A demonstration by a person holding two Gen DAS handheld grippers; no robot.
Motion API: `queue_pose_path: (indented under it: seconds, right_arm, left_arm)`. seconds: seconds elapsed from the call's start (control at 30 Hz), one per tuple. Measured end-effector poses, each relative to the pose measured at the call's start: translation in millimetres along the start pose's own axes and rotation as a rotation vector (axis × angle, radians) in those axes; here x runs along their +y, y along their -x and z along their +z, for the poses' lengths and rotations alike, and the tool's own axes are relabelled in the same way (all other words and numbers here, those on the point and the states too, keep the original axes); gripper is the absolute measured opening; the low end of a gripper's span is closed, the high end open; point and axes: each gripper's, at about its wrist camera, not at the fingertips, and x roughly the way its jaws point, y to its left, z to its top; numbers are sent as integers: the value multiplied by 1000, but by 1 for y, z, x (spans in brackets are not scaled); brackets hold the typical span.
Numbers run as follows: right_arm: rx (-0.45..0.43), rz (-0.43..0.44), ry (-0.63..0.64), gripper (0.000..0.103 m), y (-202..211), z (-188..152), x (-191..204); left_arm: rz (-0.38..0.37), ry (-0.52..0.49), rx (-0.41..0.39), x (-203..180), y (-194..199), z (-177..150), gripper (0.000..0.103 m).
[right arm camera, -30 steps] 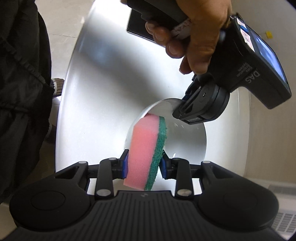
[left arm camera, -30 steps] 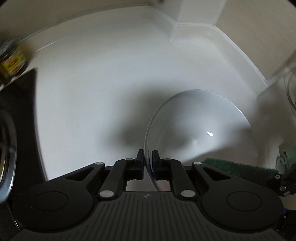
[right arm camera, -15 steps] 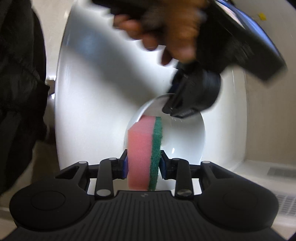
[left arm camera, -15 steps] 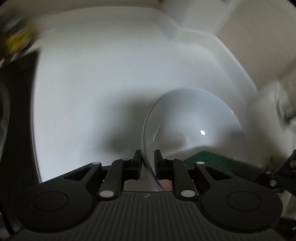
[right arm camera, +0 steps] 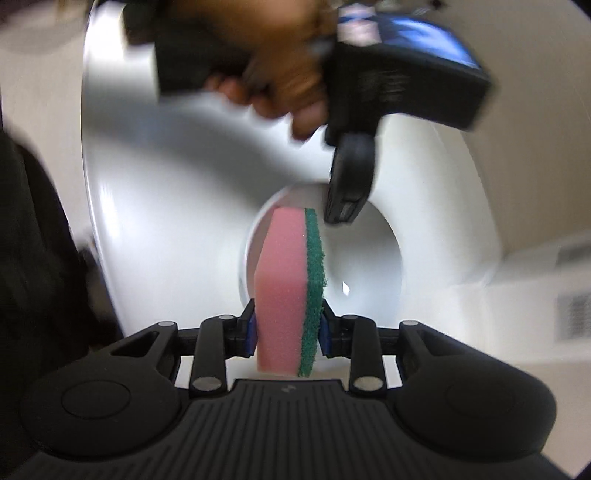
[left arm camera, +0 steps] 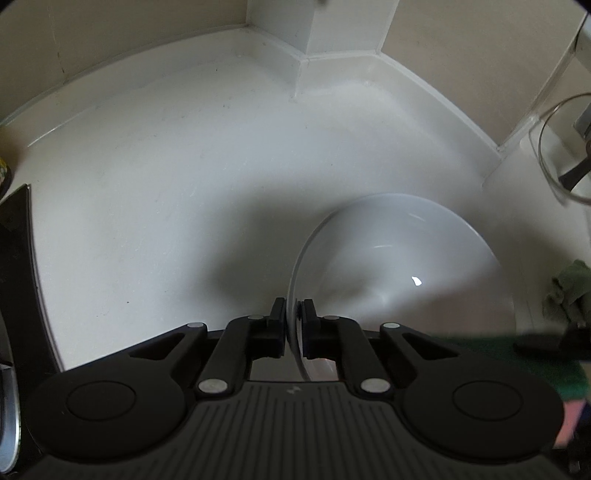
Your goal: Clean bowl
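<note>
Ahead and left of the left gripper (left arm camera: 294, 308): wide bare stretch of white glossy counter (left arm camera: 155, 192), open for passage. Directly at its jaws, closing on the rim: white glossy ceramic bowl (left arm camera: 399, 258), blocking the path ahead-right. Far ahead, square white wall column (left arm camera: 343, 29) juts into the counter corner. Far right: clear glass container (left arm camera: 554, 122) and crumpled green cloth (left arm camera: 569, 288) crowd that edge. Far left: black stovetop edge (left arm camera: 18, 236) bounds the counter.

Ahead of the right gripper (right arm camera: 288, 321): pink foam sponge with green scouring face (right arm camera: 288, 288) fills the jaw gap. Beyond it the person's left hand (right arm camera: 280, 66) blocks the upper approach. Bowl interior right of the sponge is open.
</note>
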Motion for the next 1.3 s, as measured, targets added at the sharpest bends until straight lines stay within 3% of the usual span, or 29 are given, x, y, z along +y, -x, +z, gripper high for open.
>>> queue_pose_path:
  seconds: [0.23,0.3,0.43,0.53,0.6,0.67,0.73,0.8,0.87,1.07,1.3]
  right_arm:
    - [-132,163,-412,27,28,-26,-46]
    - [-152,164,-448,27,23,-5,-44]
    - [-206,186,-572,27,8,-30,-79]
    - [-256,158,-668,26,1,-52,-77]
    - [-277,62,-760,26,4,-69,-84]
    - [-260,-44,-864,26,6,-90,-95]
    - [-218,-92,-949,26,4,-107,-103]
    - [-140,-84,-1031,26,-17,-124,-106]
    - [-67,-6,-1104,26,-44,-137,-103]
    - [-55,96,-1149,26,-73,-123,-109]
    - [-23,3,-1074,26,-104,-91,-114]
  left_arm:
    - [24,-9,-21,-7,1,-7,6]
    - [34,-3,-28,-9,0,-7,6]
    - [15,-4,-32,-6,-1,-8,7]
    - [15,-22,-36,-8,-1,-8,7]
    - [1,-21,-36,-5,-1,-9,7]
    - [-14,-24,-32,-2,-1,-9,6]
    - [-24,-43,-26,0,-2,-8,6]
    - [-31,-78,-19,1,-3,-6,7]
    - [-38,-113,-11,2,-4,-3,7]
    - [-67,-175,-3,2,-8,4,6]
    - [-60,-81,-23,0,-6,2,9]
